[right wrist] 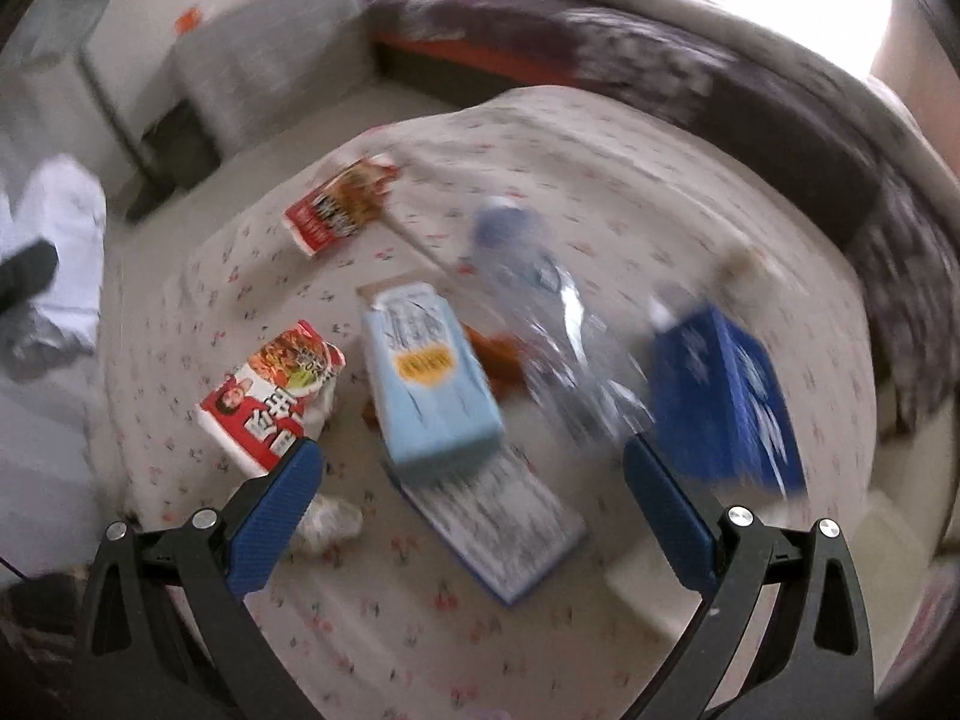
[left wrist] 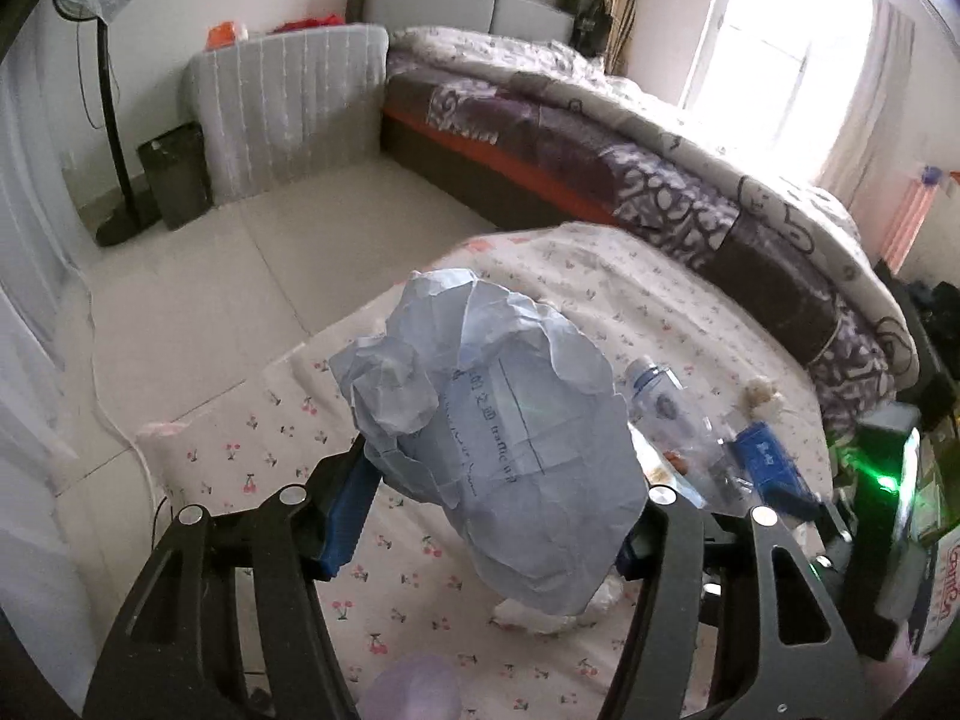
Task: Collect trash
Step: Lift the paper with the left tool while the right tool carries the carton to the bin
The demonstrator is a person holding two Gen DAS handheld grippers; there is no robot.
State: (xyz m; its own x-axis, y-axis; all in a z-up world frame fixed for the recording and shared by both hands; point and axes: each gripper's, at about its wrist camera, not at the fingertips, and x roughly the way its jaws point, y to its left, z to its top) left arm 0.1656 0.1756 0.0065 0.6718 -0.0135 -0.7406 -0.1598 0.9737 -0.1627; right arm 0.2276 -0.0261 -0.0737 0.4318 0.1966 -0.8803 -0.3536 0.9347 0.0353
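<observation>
My left gripper (left wrist: pixel 492 498) is shut on a big crumpled sheet of pale blue paper (left wrist: pixel 498 420) and holds it above the cherry-print cloth (left wrist: pixel 300 456). My right gripper (right wrist: pixel 471 480) is open and empty above the same cloth (right wrist: pixel 600 192). Below it lie a light blue carton (right wrist: pixel 429 378), a crushed clear plastic bottle (right wrist: pixel 552 324), a dark blue box (right wrist: pixel 726 402), two red snack wrappers (right wrist: pixel 273 396) (right wrist: pixel 342 204) and a small crumpled tissue (right wrist: pixel 330 522). The right wrist view is blurred by motion.
A dark waste bin (left wrist: pixel 174 174) stands on the tiled floor at the back left, next to a fan stand (left wrist: pixel 117 138) and a grey padded panel (left wrist: pixel 288 114). A bed with a patterned quilt (left wrist: pixel 660 150) runs along the far side.
</observation>
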